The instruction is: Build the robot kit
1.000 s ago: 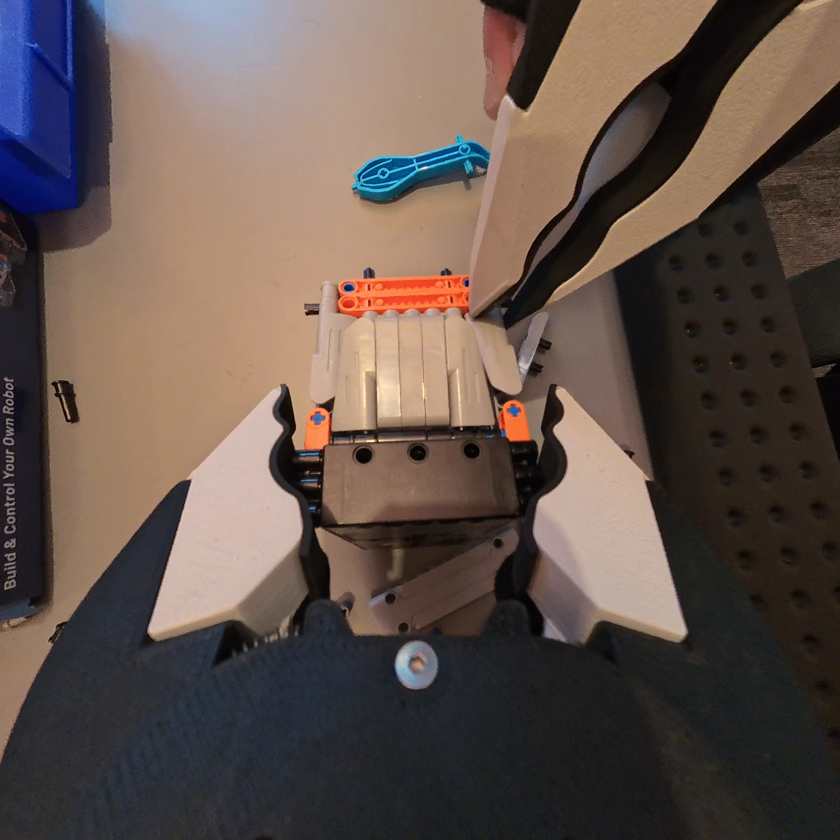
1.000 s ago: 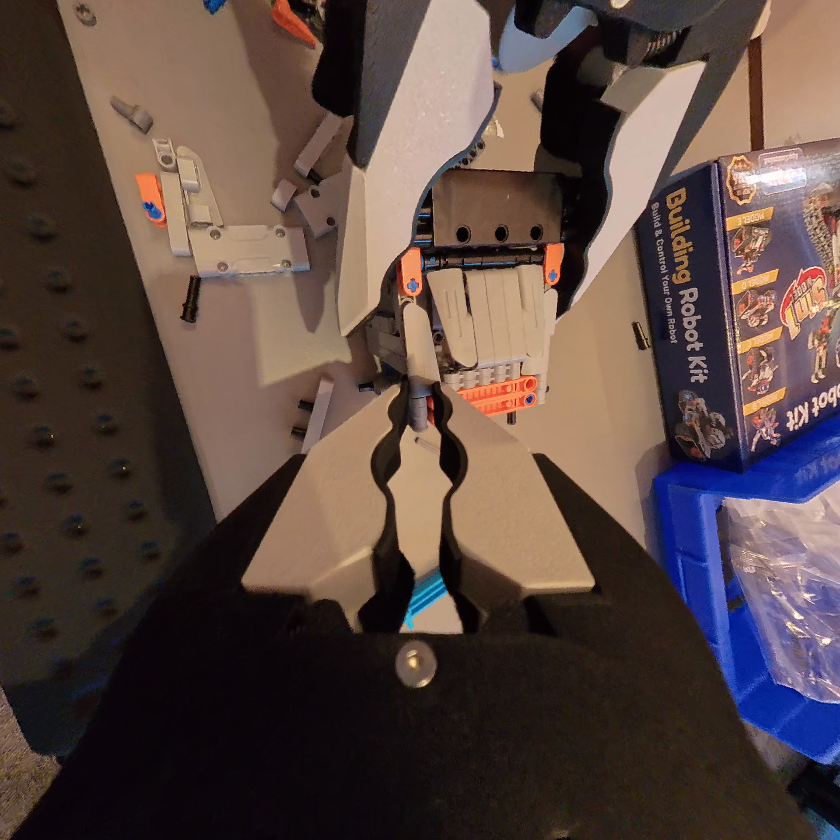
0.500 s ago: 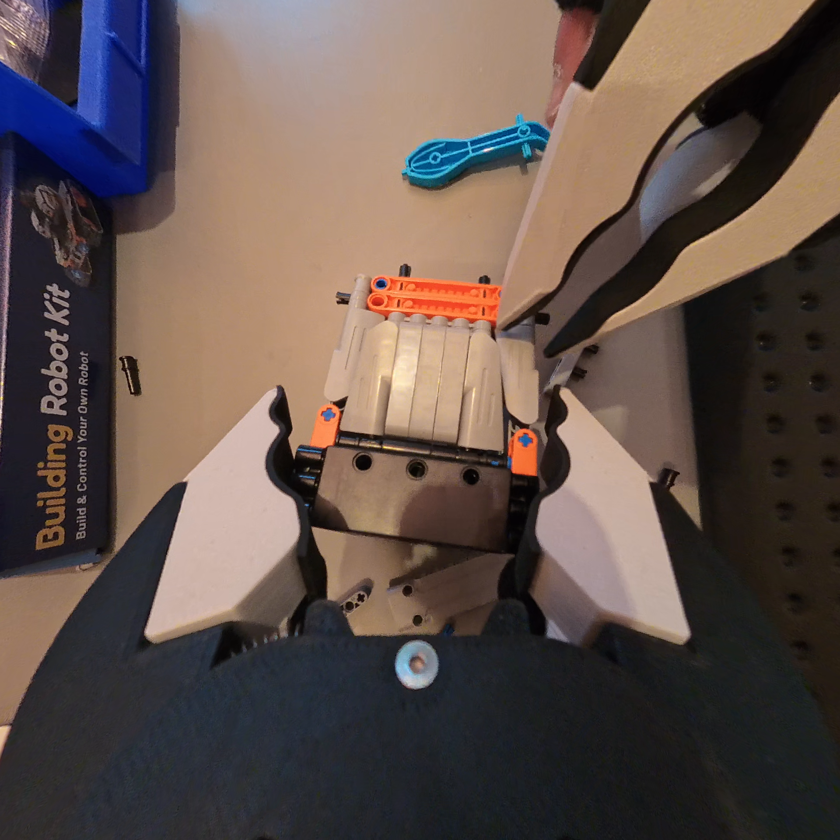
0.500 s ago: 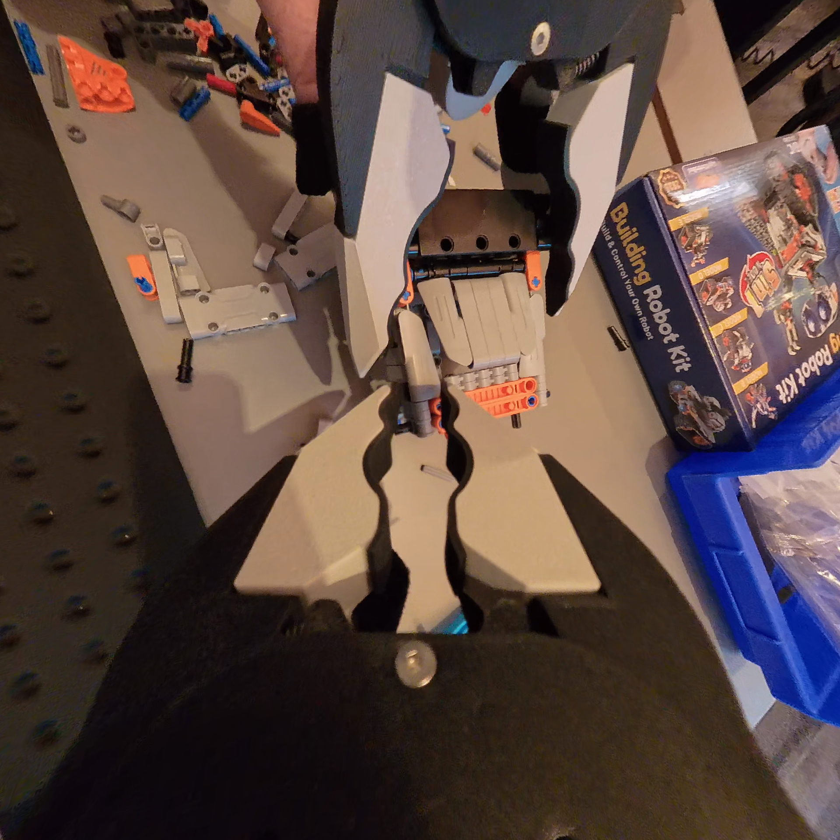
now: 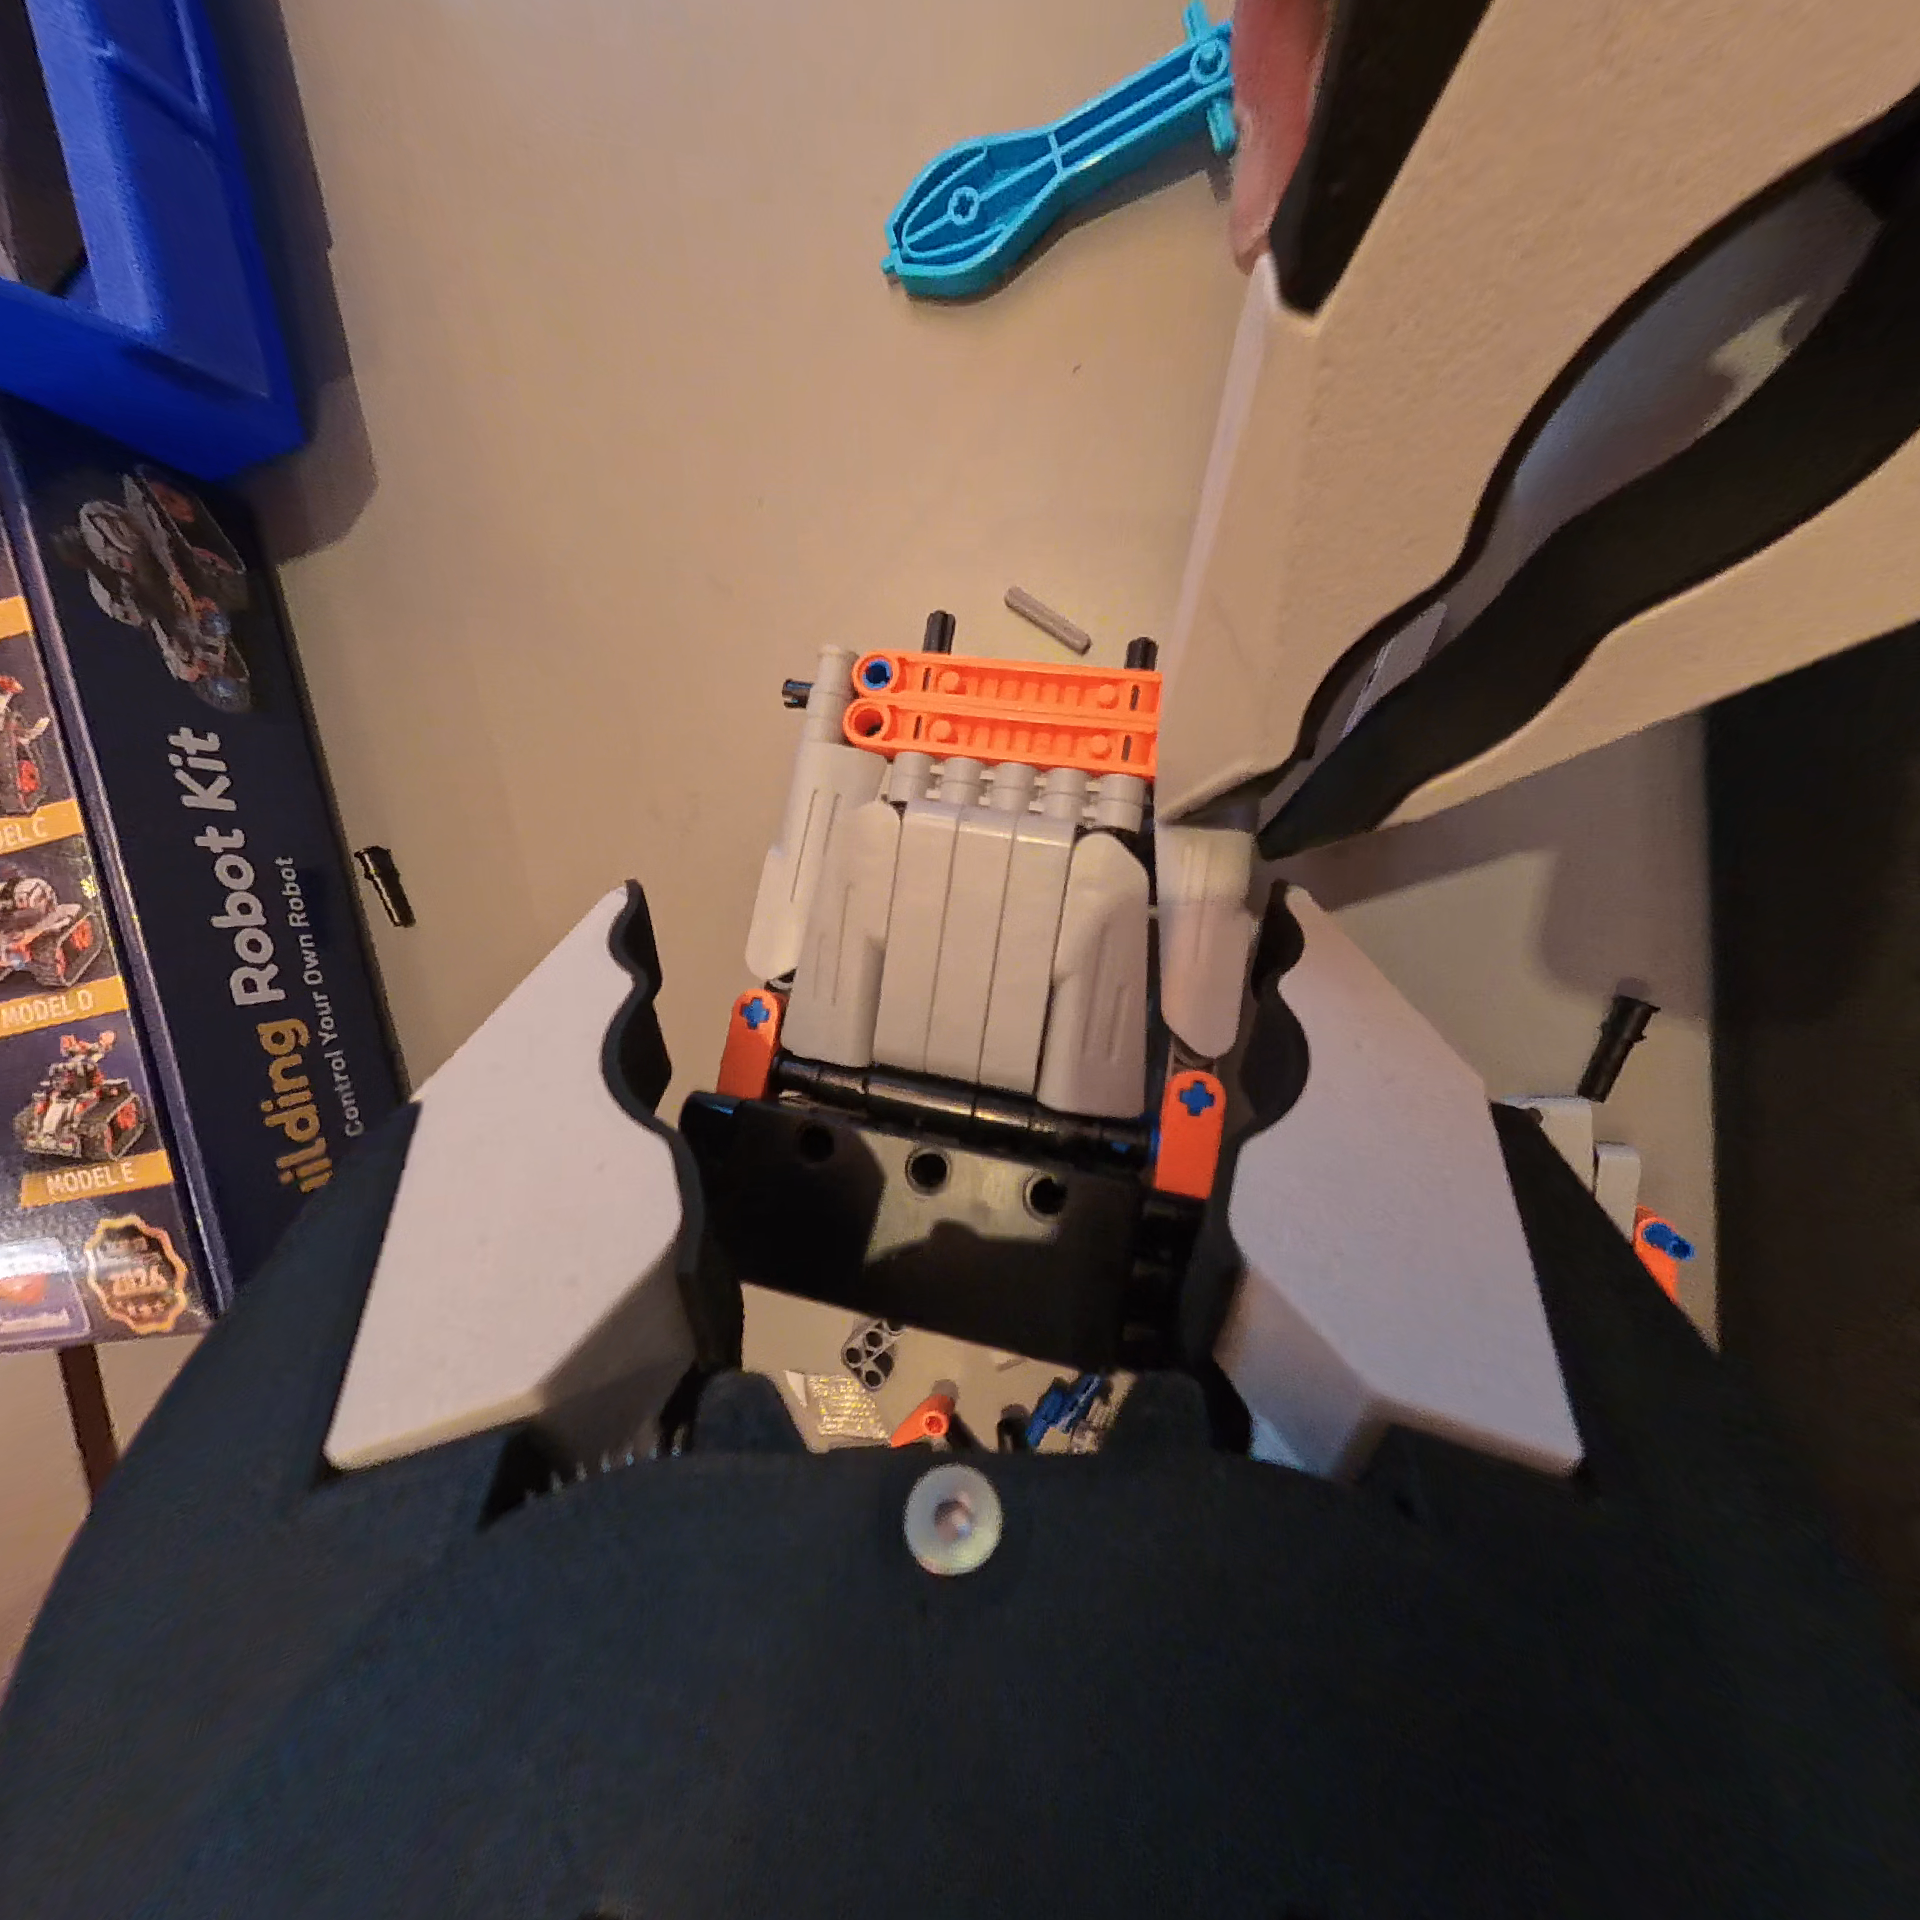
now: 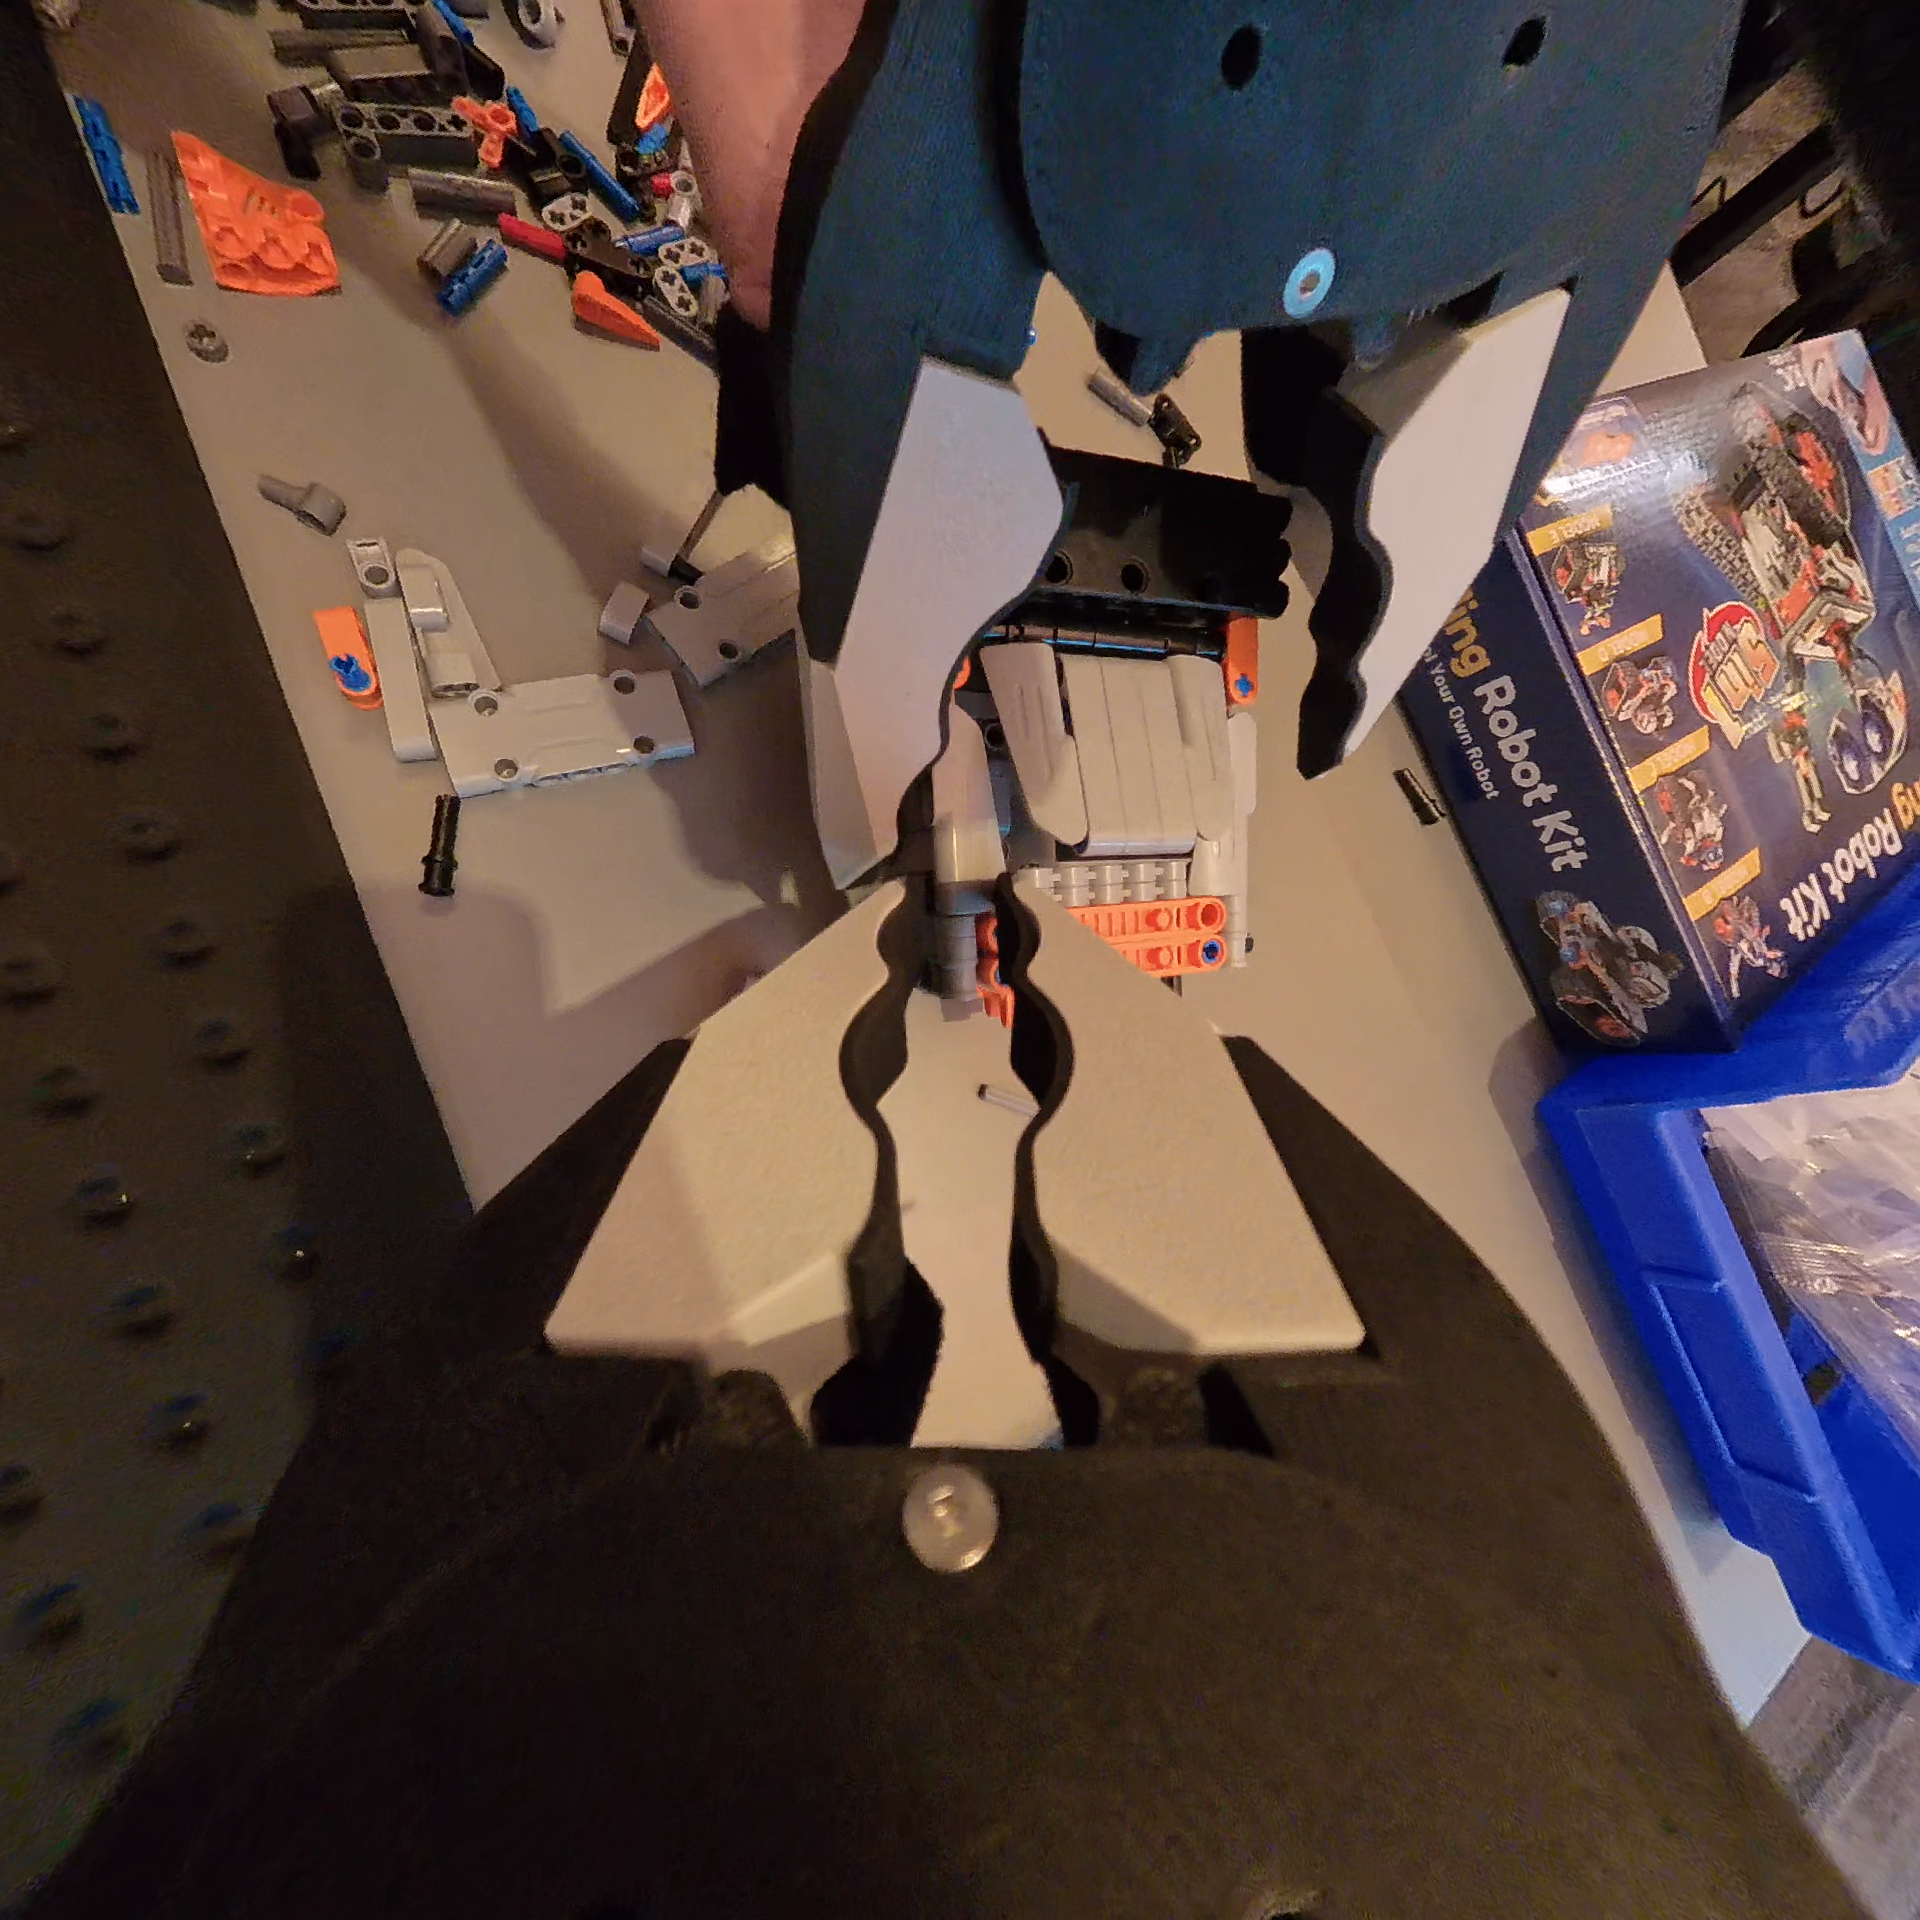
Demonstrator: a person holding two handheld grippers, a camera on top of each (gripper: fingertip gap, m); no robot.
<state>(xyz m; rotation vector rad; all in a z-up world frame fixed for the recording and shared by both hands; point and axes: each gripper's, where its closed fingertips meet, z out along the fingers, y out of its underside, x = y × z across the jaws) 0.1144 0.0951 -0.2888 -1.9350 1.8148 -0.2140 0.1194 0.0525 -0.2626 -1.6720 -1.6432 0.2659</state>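
Both grippers clamped on one brick-built model, held up over the desk (image 5: 727, 416)

The left gripper (image 5: 951, 1039) has its jaws closed on the black block at the near end of the model (image 5: 966, 935). The right gripper (image 6: 961, 935) is nearly closed, pinching a grey piece at the model's far right corner next to the orange beams (image 5: 1003, 712). A teal tool (image 5: 1039, 177) lies far off on the desk, the kit box (image 5: 156, 935) and blue bin (image 5: 135, 260) sit left, and loose parts (image 6: 468, 156) are scattered beyond.
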